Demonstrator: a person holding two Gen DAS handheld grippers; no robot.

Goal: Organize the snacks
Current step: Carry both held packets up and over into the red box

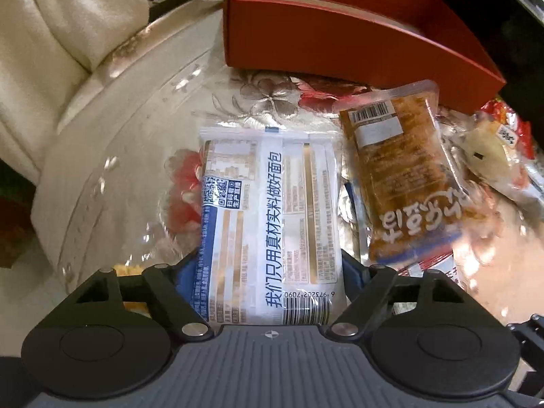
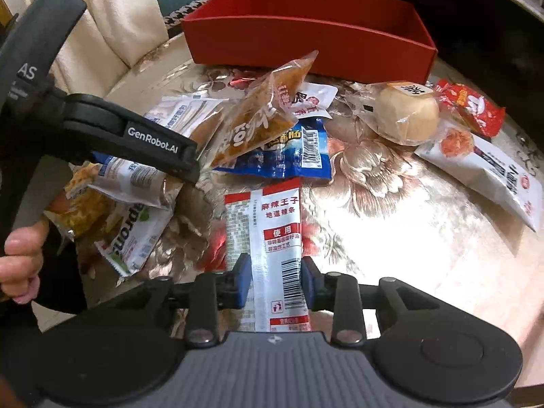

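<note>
Two claws each hold a snack packet over the round worktop (image 2: 408,238) with its flowered cover. The left claw (image 1: 268,268) has its blue pads against the two long sides of a white bread packet (image 1: 272,217) with blue print, which stretches away from the camera toward the red box (image 1: 340,44). The right claw (image 2: 276,280) is clamped on a narrow red-and-white spicy strip packet (image 2: 268,248), its pads pressing the sides near the barcode end. In the right wrist view the left claw reaches in from the left, held by a hand (image 2: 20,255) at the near left edge. Beyond it lie more snacks in a loose heap: a brown packet (image 2: 258,115) tilted on a blue packet (image 2: 289,149), and a round bun (image 2: 408,115) in clear wrap to the right, with a red packet (image 2: 472,105) just beside it. The red box stands open at the far side of the worktop, behind the heap.
</note>
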